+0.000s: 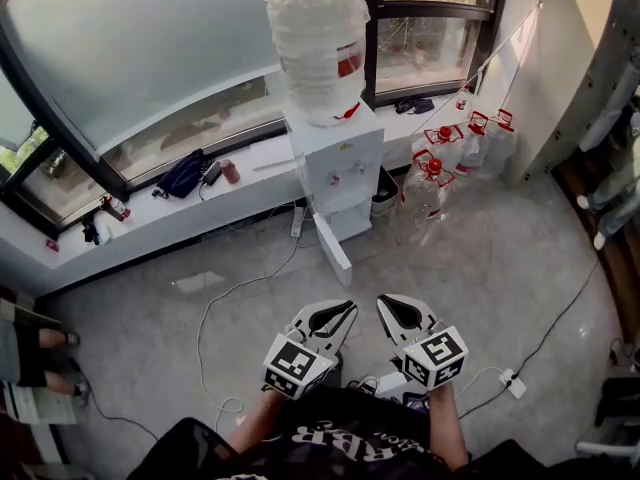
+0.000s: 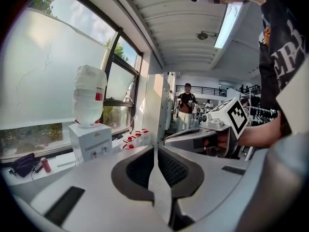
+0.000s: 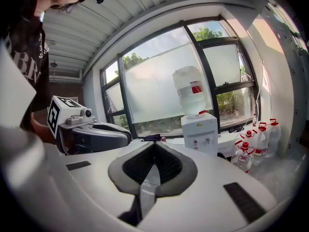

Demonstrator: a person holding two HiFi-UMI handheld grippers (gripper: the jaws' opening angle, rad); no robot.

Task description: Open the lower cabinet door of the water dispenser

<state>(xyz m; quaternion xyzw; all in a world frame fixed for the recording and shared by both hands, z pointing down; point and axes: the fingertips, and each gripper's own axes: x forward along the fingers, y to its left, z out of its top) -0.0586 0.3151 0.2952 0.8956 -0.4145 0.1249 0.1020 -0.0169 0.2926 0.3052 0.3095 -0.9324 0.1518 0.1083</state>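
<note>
Because the lower cabinet door (image 1: 333, 256) already stands swung out toward us, we judge the main risks to be bumping it shut if we reach in carelessly, or catching a foot in the white cable (image 1: 215, 298) on the floor between us and the water dispenser (image 1: 335, 158). Our left gripper (image 1: 340, 313) and right gripper (image 1: 392, 308) are both pressed together on nothing, side by side near our body. The door lies well apart from them, straight ahead at the dispenser's foot.

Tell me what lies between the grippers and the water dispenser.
Head view: bare floor lies between left gripper, right gripper and water dispenser; only the dispenser's lower door, swung open, juts into that stretch.
</note>
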